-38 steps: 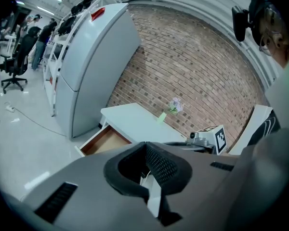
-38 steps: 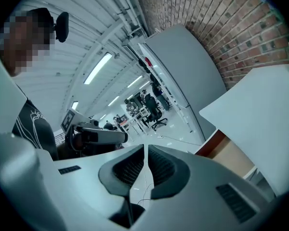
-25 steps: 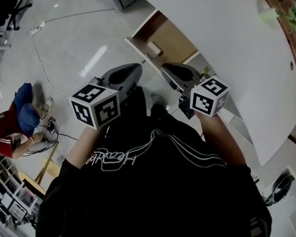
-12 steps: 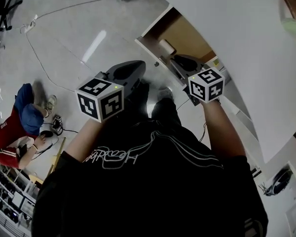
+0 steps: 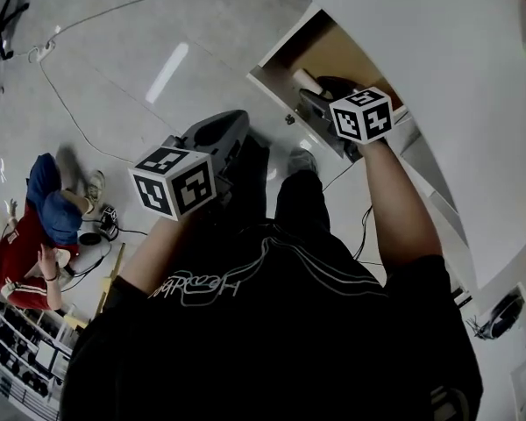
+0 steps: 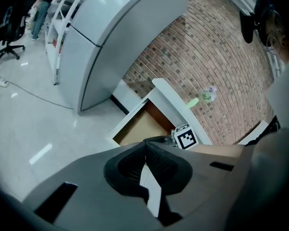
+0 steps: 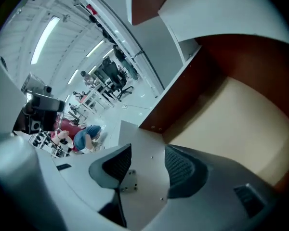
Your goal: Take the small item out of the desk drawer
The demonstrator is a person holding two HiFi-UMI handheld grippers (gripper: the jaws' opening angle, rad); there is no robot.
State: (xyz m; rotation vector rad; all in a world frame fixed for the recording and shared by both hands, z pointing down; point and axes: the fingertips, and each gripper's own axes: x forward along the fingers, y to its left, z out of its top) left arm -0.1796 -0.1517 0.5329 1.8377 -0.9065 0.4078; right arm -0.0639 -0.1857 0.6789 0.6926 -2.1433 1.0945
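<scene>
The wooden desk drawer [image 5: 331, 49] stands pulled out from under the white desk top [image 5: 438, 77]. A small pale roll [image 5: 305, 81] lies in it near the front, partly hidden by my right gripper [image 5: 329, 102], which reaches over the drawer's front edge. In the right gripper view, my right gripper [image 7: 144, 170] has its jaws opening. Only the grey drawer front [image 7: 139, 146] shows in the gap, and the pads press on nothing. The tan drawer floor [image 7: 231, 114] lies beyond; the roll is out of that view. My left gripper [image 6: 145, 153] hangs shut and empty, back from the drawer.
A person in red and blue [image 5: 39, 235] sits on the floor at the left, with cables [image 5: 66, 103] trailing across the tiles. A grey cabinet [image 6: 115, 37] and a brick wall [image 6: 221, 66] stand behind the desk. A green item [image 6: 193, 101] rests on the desk top.
My right gripper has moved forward from below the drawer front to over its edge, close to the roll. The left gripper has stayed about where it was.
</scene>
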